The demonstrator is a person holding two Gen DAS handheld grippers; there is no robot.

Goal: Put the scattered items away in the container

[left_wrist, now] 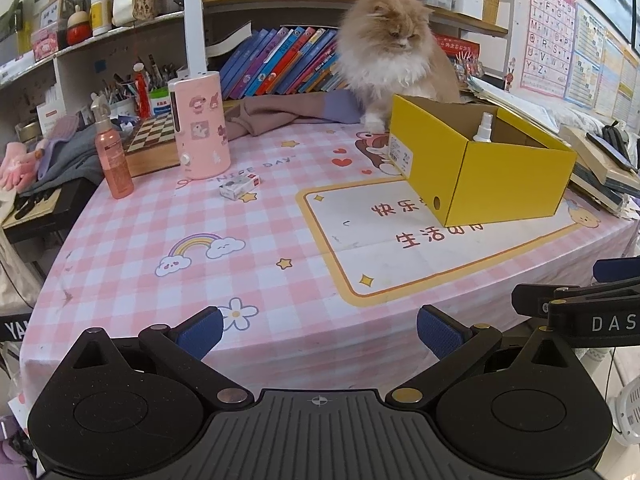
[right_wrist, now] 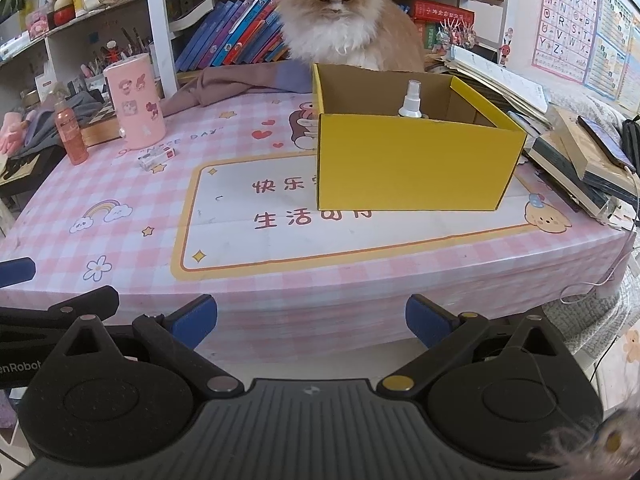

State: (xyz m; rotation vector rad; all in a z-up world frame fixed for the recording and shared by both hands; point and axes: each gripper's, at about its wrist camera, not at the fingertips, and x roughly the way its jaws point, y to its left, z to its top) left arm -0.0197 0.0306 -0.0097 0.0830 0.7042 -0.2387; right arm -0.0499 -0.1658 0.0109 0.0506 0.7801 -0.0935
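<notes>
A yellow cardboard box [left_wrist: 508, 180] [right_wrist: 412, 164] stands open on the pink checked tablecloth, with a small white spray bottle [left_wrist: 483, 128] [right_wrist: 412, 102] upright inside. On the cloth to the left stand a pink spray bottle [left_wrist: 113, 156] [right_wrist: 70, 132], a pink cylinder with stickers [left_wrist: 200, 124] [right_wrist: 134, 100] and a small flat white packet [left_wrist: 239, 186] [right_wrist: 157, 157]. My left gripper [left_wrist: 320, 336] is open and empty at the table's near edge. My right gripper [right_wrist: 312, 320] is open and empty beside it, also at the near edge.
A fluffy cat [left_wrist: 400, 52] [right_wrist: 344, 16] sits right behind the box, one paw by its far corner. A brown cloth [left_wrist: 272, 114], a chessboard [left_wrist: 154, 136], books and shelves line the back. Stacked books and a phone [right_wrist: 600, 148] lie right of the box.
</notes>
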